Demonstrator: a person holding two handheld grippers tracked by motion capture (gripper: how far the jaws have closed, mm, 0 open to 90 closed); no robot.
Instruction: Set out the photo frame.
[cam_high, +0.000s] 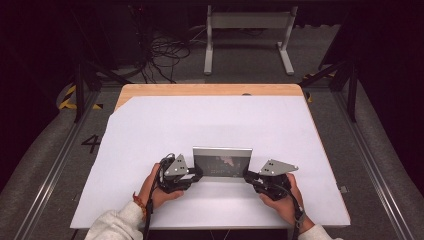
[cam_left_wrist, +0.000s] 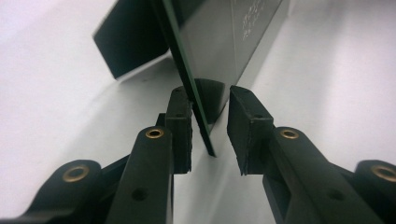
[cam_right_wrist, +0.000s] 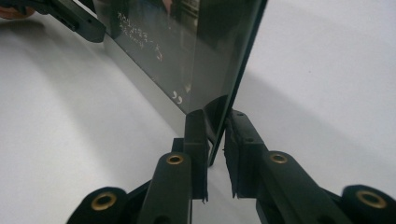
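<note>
High view shows a dark glossy panel (cam_high: 222, 162) standing upright on its long edge on the white sheet (cam_high: 210, 120) that covers the wooden table (cam_high: 210, 89), with the left gripper (cam_high: 196, 175) at its left end and the right gripper (cam_high: 248, 176) at its right end, each held in a hand (cam_high: 159, 187) that comes in from the bottom edge; the panel sits directly between the two grippers, and both point inward at it. Left gripper view looks along the panel's thin edge (cam_left_wrist: 196, 100): the edge stands between the jaws, the left pad (cam_left_wrist: 181, 122) lies against or just beside the panel's face, while the right pad (cam_left_wrist: 243, 126) stands off it with a clear gap, so this gripper is apart around the panel and not pressing on it. Right gripper view shows the panel's near corner (cam_right_wrist: 219, 116) between its jaws, both pads (cam_right_wrist: 196, 140) drawn in close to its two faces; the jaws look clamped on the panel, and the other gripper's tip (cam_right_wrist: 77, 21) shows at the panel's far end.
</note>
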